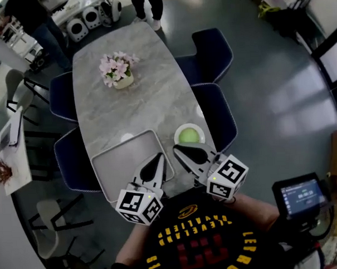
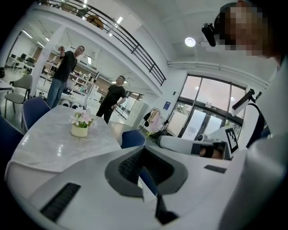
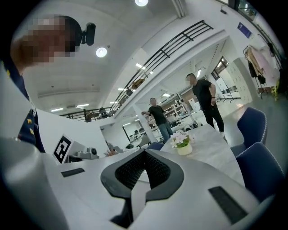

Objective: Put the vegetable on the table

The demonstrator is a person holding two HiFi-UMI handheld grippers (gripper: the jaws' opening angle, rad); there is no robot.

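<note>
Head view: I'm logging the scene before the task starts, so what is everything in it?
Table: 1, grey marble, centre.
Flower pot: 1, pink blooms, table's far half.
Tray: 1, grey, table's near left.
Bowl: 1, white, table's near right.
Vegetable: 1, green, inside bowl.
Chairs: 4, dark blue, two each side.
People: 2, dark clothes, beyond far end.
Screen device: 1, black, right.
Left gripper: white, shut, at tray's edge.
Right gripper: white, shut, near bowl.
</note>
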